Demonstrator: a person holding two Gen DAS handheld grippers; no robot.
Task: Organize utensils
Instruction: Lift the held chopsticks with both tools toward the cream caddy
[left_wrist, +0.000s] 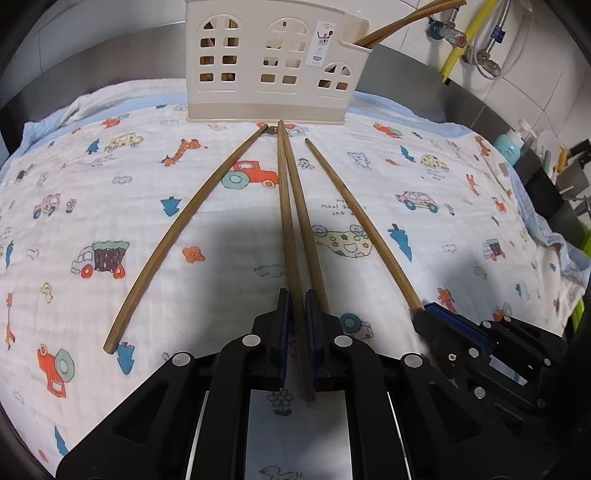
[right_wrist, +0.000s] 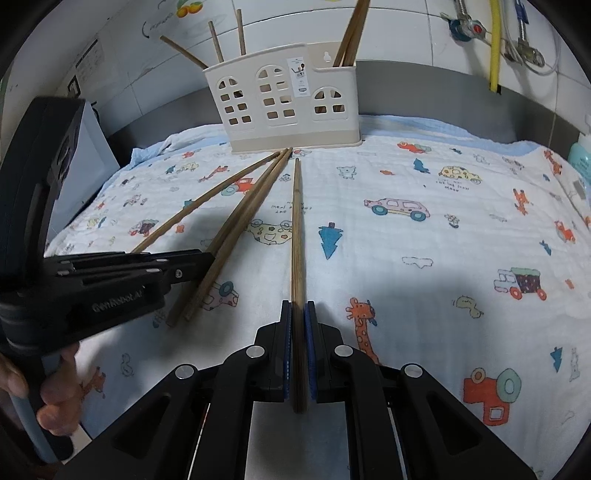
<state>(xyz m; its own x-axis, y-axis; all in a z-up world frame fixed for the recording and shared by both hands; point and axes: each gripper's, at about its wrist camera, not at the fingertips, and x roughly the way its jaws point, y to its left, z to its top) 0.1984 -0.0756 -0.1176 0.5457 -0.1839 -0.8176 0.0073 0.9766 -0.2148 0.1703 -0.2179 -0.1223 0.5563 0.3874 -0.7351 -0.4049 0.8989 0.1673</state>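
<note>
A printed cloth with cartoon cars, trucks and giraffes covered the work surface and filled most of both wrist views. At the top centre of each view stood a cream utensil holder shaped like a house with arched windows. Several chopsticks already leaned out of its compartments, against a tiled wall.

Four wooden chopsticks lay on the cloth below the holder. Their far tips gathered near its base, and their long axes ran down the frame toward the cameras.

In the left wrist view, the left gripper sat at bottom centre, its jaws closed on the near end of one stick from the middle pair. Its partner lay just beside it, and whether the jaws also caught it could not be told. A loose chopstick curved away to the left, held by neither gripper.

In the right wrist view, the right gripper was at bottom centre, clamped on the near end of a single chopstick.

Both held sticks pointed straight up the frame at the holder, so a likely next move was to lift each and tip it into a compartment. The loose stick lay nearer the left gripper.
</note>
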